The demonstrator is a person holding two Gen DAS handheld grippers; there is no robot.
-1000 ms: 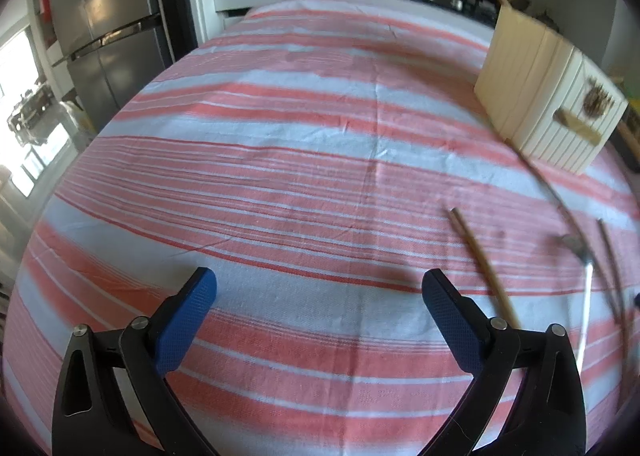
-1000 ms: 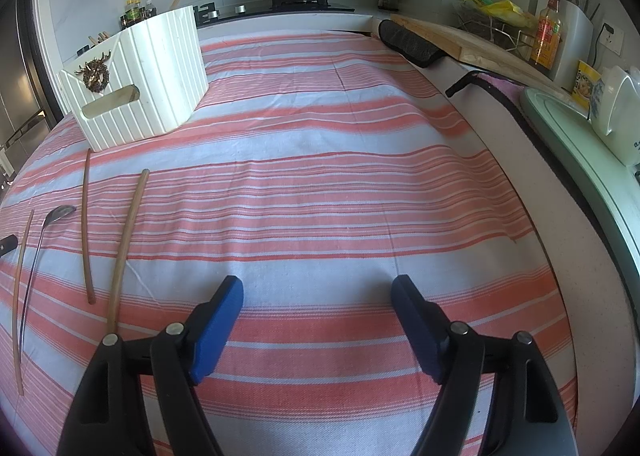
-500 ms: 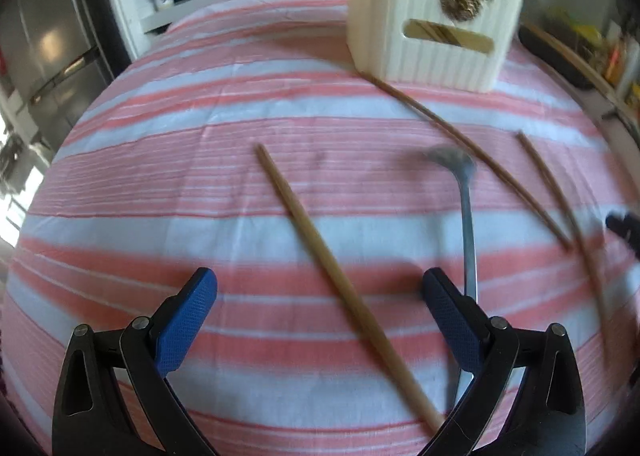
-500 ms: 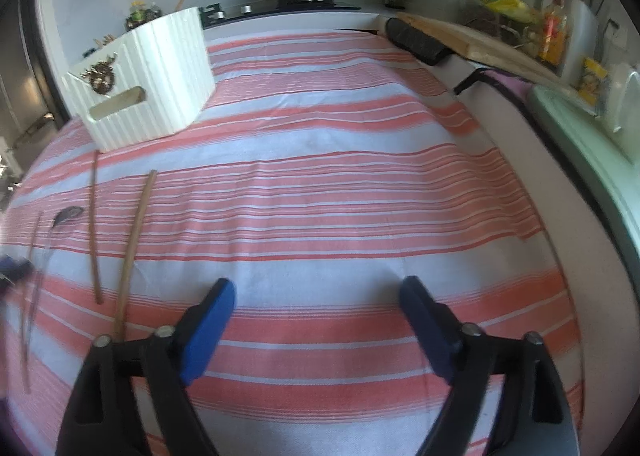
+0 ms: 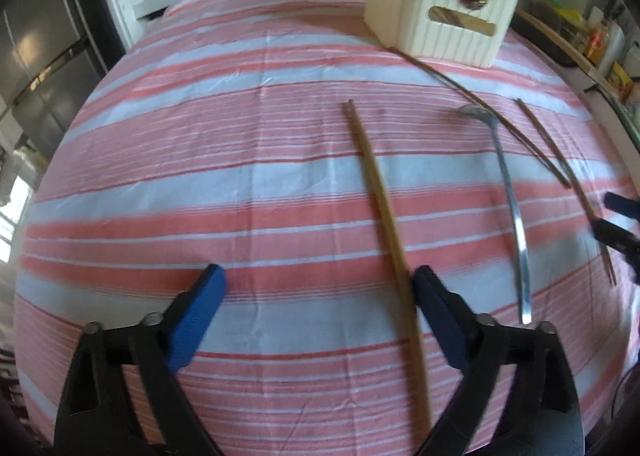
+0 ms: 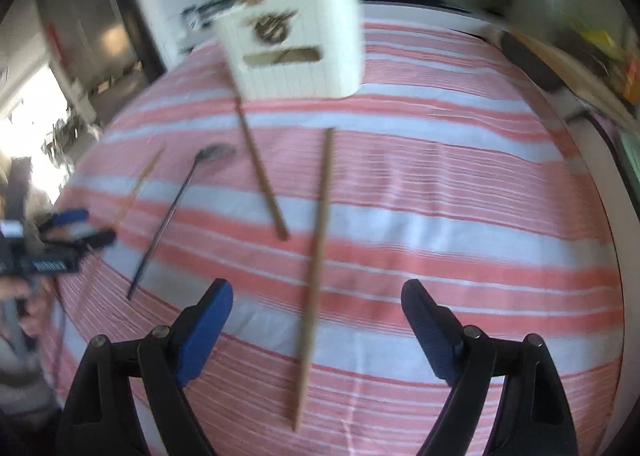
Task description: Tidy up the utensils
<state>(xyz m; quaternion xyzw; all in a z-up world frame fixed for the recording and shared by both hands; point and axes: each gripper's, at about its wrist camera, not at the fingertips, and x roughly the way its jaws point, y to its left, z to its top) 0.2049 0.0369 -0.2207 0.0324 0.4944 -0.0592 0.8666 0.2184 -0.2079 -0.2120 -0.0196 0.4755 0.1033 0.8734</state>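
Both grippers stand wide and hold nothing, and both sets of jaws have just been closing a little. The left gripper [image 5: 320, 274] has the left stick [image 5: 380, 195] between its jaws, hard against the right-hand pad and not yet pressed. The right gripper [image 6: 316, 290] has the right stick [image 6: 320, 240] about central between its jaws. The off-centre left stick is the main hazard: one pad probably meets it first and rolls or skids it across the tablecloth [image 5: 200, 135] instead of clamping it. All the utensils lie flat, so low pads may pinch a fold of cloth, and a grip near one end would let a long stick swing and strike the basket rim. The grippers work close together and could collide. Count: three wooden sticks, namely the left, the centre stick [image 6: 262, 171] and the right; one metal spoon [image 5: 508, 191] between the left and centre sticks; one white basket [image 5: 440, 27] at the far side, already holding wooden items that cannot be counted.
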